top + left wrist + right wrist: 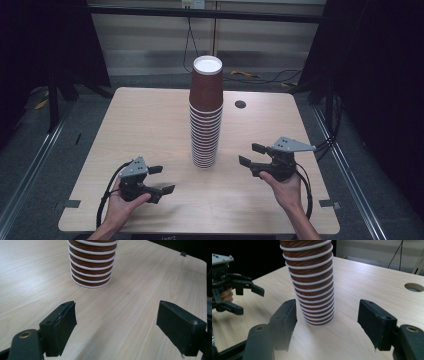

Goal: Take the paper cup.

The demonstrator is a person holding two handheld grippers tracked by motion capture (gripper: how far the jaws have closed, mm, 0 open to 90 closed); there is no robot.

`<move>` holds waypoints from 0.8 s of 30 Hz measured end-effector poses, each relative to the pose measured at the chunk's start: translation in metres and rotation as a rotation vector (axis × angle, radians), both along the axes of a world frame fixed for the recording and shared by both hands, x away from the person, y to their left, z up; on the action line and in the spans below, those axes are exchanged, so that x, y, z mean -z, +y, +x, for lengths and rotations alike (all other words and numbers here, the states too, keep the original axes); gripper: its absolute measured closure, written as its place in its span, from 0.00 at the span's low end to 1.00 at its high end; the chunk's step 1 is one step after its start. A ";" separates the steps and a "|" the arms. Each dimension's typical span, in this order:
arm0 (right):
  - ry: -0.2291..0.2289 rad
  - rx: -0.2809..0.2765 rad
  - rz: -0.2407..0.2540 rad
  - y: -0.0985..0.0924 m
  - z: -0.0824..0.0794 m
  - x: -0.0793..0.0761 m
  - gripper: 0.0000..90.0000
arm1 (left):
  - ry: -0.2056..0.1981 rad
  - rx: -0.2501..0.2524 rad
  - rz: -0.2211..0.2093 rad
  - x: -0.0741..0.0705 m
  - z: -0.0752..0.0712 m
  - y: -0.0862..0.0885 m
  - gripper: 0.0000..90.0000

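A tall stack of brown paper cups with white rims [206, 115] stands upside down in the middle of the light wooden table [150, 120]. To its front left, my left gripper [162, 179] is held low over the table, open and empty. The left gripper view looks between the two spread black jaws at the stack's base [91, 265], which is some way ahead. My right gripper [250, 154] hovers to the stack's right, also open, its jaws pointing at the lower cups [312, 285]. The cups stand a little beyond the fingertips, untouched. Farther off in the right gripper view is the left gripper [249, 302].
A round cable hole [240, 104] lies in the tabletop behind and right of the stack. Dark frame posts and curtains flank the table, and cables [260, 77] run across the floor behind it. Bare wood surrounds the stack on all sides.
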State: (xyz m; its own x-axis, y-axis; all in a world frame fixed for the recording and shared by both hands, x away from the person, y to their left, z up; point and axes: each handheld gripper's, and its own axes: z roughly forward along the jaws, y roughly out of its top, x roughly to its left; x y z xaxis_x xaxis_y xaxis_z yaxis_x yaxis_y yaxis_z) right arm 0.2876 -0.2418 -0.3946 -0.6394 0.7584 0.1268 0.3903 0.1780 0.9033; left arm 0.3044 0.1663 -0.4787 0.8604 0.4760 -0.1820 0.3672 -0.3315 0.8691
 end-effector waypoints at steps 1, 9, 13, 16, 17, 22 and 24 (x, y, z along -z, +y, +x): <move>-0.003 -0.013 -0.010 0.003 0.003 0.000 0.36 | 0.001 0.004 0.000 0.000 0.000 -0.001 0.18; -0.023 -0.031 0.003 0.012 0.011 -0.012 0.33 | 0.005 0.007 -0.005 0.000 0.001 0.000 0.18; -0.028 -0.040 0.027 0.014 0.015 -0.020 0.29 | 0.002 0.006 0.000 0.000 0.000 0.000 0.18; -0.030 -0.042 0.034 0.014 0.015 -0.025 0.27 | 0.001 0.006 -0.005 0.000 0.000 0.000 0.18; -0.032 -0.051 0.036 0.014 0.017 -0.032 0.25 | -0.001 0.007 0.001 0.000 0.000 0.000 0.18; -0.041 -0.073 0.045 0.016 0.022 -0.048 0.24 | -0.003 0.004 -0.001 0.000 0.000 0.000 0.18; -0.056 -0.072 0.045 0.017 0.023 -0.053 0.25 | -0.003 0.004 0.000 0.000 0.000 0.001 0.18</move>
